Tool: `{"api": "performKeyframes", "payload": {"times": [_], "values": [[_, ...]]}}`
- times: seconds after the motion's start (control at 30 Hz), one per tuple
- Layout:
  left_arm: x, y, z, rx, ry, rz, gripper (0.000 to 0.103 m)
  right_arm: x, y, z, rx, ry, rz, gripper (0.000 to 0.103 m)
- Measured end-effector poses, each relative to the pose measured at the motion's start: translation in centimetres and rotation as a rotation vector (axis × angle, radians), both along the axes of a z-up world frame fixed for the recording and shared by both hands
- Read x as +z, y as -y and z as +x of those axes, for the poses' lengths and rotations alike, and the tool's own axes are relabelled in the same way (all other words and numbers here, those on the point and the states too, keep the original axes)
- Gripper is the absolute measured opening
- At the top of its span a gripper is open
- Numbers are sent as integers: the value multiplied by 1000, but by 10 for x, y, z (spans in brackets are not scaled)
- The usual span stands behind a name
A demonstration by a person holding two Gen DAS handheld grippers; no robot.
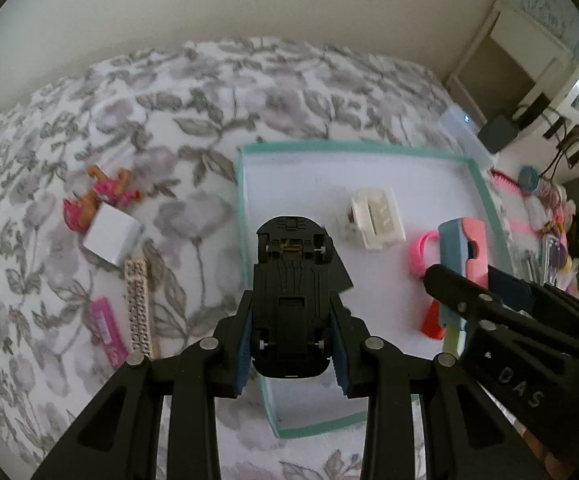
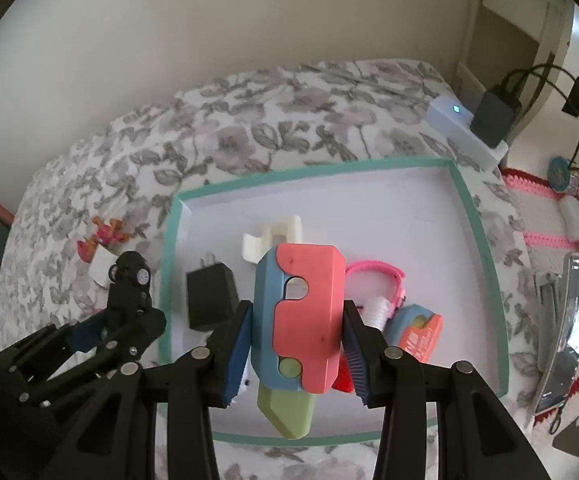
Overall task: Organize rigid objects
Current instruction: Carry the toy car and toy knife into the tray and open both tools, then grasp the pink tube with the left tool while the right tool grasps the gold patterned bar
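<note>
with the left gripper (image 1: pixel 294 336) clamping a black toy car (image 1: pixel 291 292) over the tray's (image 1: pixel 485 196) left edge and the right gripper (image 2: pixel 295 344) clamping a pink-and-blue toy (image 2: pixel 303 316) above its middle, crowded releases could knock the black charger (image 2: pixel 211 296) or bounce a toy out

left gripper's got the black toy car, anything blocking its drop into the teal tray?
Nothing visible. The left gripper holds the black toy car above the teal tray at its left rim; the floor beyond it is bare, and the white block lies further right.
</note>
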State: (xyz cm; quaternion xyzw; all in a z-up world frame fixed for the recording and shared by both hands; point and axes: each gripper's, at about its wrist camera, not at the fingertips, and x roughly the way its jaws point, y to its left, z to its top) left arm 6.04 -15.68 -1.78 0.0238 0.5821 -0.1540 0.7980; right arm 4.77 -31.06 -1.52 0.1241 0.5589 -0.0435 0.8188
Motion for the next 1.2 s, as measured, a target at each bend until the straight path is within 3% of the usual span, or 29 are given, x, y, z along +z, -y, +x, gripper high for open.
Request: {"api": "performKeyframes", "payload": {"times": [0.2, 0.5, 0.63, 0.83, 1.0, 1.2], "values": [[-13, 4, -3, -2, -53, -3, 35, -25, 1, 1, 12, -76, 14, 46], [-18, 4, -1, 9, -60, -13, 35, -43, 2, 0, 22, -128, 30, 46], [-19, 1, 1, 26, -71, -16, 43, -50, 0, 1, 25, -158, 39, 46], [-12, -2, 1, 22, -71, -31, 44, -40, 2, 2, 21, -136, 26, 47], [10, -12, 0, 45, 2, -44, 45, -11, 3, 1, 21, -64, -4, 47], [34, -40, 4, 139, 102, -14, 49, 28, -3, -3, 36, 36, -45, 46]]}}
